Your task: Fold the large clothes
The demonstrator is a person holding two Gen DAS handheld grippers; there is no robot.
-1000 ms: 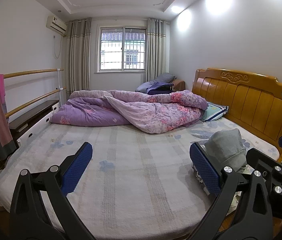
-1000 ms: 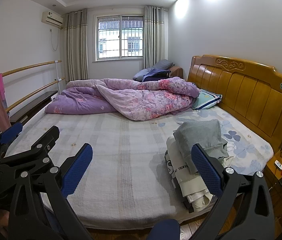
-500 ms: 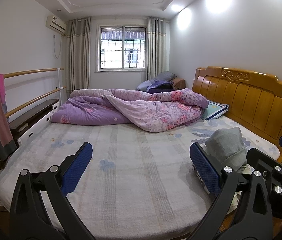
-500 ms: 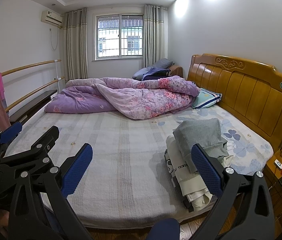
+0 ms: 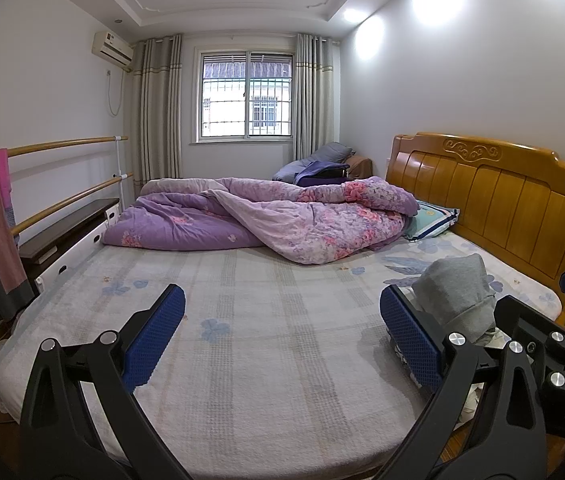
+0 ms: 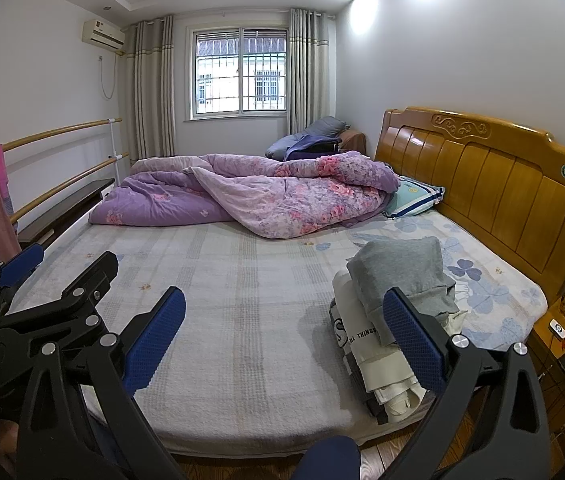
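Checked cotton covers the bed, most of it bare and flat from six o'clock up toward the purple floral quilt bunched along the far side at twelve. Almost nothing has changed over the last second: both views have drifted only slightly, and no cloth on the mattress has shifted. At about four o'clock in the right wrist view sits the stack of folded clothes, near the bed's front edge, cream and white layers with printed lettering below and a grey garment folded on top. From the left wrist view only that grey piece shows clearly, at three o'clock behind the pad. The left gripper and the right gripper both hang over the near edge with jaws wide apart, holding nothing, well clear of the stack. Such stillness suggests a pause between garments: the pile looks finished, and no unfolded large garment lies on the open sheet, so one would likely have to be fetched next.
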